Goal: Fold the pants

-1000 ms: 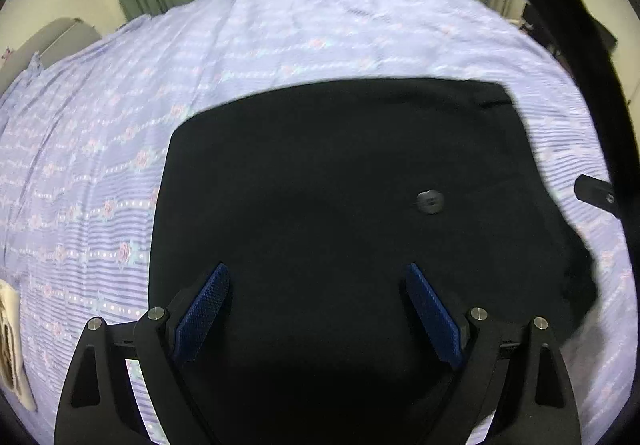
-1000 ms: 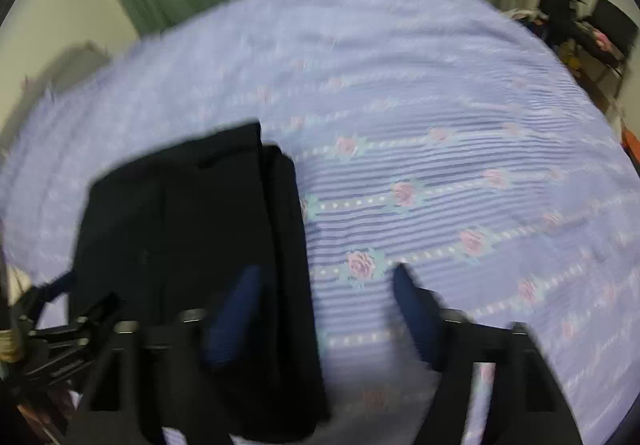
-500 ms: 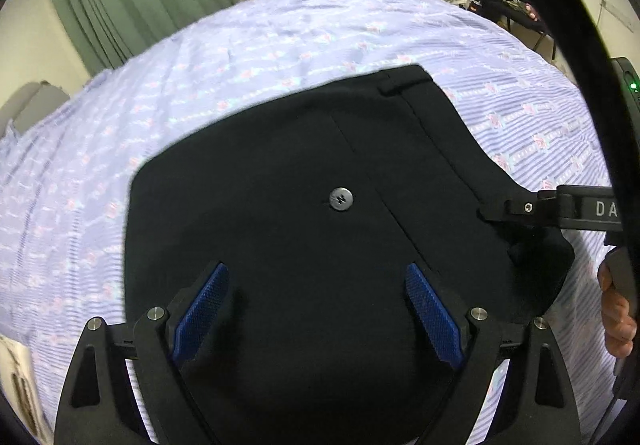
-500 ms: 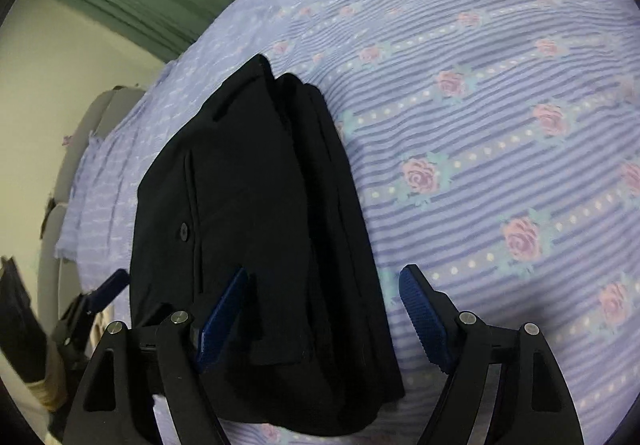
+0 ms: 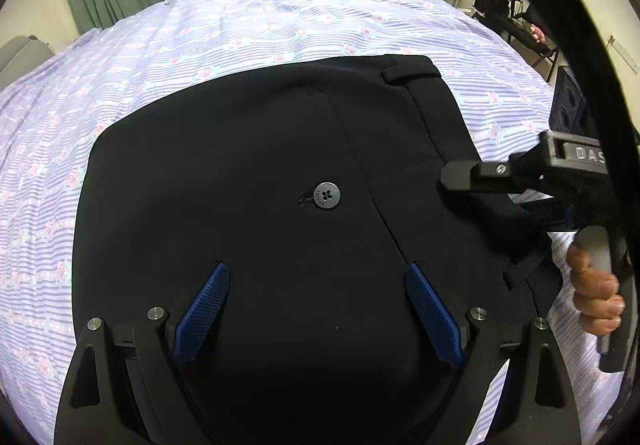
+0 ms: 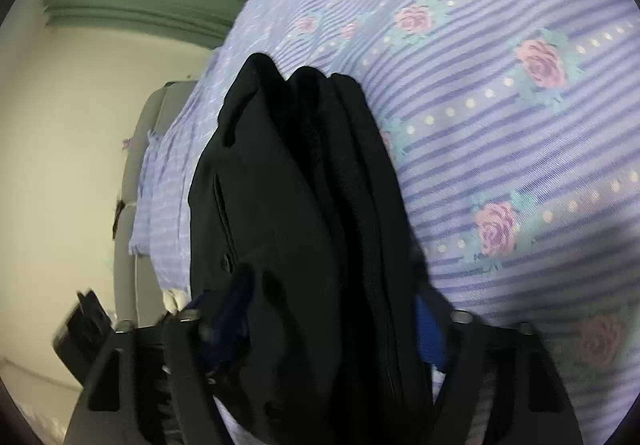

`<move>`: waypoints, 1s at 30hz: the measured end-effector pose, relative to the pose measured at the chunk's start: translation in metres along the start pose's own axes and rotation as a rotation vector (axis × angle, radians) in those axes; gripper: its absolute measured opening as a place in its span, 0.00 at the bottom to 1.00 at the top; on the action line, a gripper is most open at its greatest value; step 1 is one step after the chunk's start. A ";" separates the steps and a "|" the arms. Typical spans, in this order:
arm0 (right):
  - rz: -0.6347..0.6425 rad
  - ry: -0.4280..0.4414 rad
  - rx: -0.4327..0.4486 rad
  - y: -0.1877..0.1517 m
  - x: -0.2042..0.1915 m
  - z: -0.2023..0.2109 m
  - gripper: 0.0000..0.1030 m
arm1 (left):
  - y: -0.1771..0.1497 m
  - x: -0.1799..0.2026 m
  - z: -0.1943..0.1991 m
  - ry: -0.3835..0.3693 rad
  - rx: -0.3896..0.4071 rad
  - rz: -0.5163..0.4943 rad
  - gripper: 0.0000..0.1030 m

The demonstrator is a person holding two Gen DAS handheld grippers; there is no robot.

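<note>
Pants (image 5: 248, 181): left gripper (image 5: 316, 309) gapes above; only right gripper (image 6: 328, 321) view shows its clamped folds.

Soft indoor light, one view sharp and one smeared.

The left wrist view is evenly lit and crisp: the button (image 5: 327, 195) on the black pants (image 5: 248, 181) reads clearly, though the fabric swallows detail near the lens. Fisheye bending bows the striped bedsheet (image 5: 168, 57) and darkens the rim. The right wrist view is dimmer and blurred, its near fingers (image 6: 230, 319) smeared, the pants (image 6: 296, 205) nearly featureless.
</note>
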State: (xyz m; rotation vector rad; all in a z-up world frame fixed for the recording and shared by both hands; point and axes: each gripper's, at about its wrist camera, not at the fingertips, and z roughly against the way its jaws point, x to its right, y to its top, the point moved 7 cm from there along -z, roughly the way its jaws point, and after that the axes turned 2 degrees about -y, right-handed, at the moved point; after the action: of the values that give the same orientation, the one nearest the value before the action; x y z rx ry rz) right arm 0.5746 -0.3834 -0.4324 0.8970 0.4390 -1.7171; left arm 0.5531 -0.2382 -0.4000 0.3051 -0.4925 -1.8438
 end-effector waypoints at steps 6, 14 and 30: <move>0.093 -0.164 0.052 -0.014 -0.026 -0.004 0.47 | 0.001 -0.007 -0.001 -0.011 0.000 0.018 0.88; 0.240 -0.502 0.135 -0.018 -0.066 0.002 0.26 | 0.011 -0.021 0.023 0.012 0.046 0.049 0.87; 0.279 -0.842 0.162 -0.017 -0.066 -0.001 0.25 | -0.032 -0.194 0.036 -0.072 -0.002 0.348 0.89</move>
State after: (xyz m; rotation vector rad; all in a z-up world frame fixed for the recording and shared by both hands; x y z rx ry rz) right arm 0.5663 -0.3343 -0.3859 0.2594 -0.3728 -1.7068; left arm 0.5733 -0.0394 -0.3906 0.1403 -0.5561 -1.5199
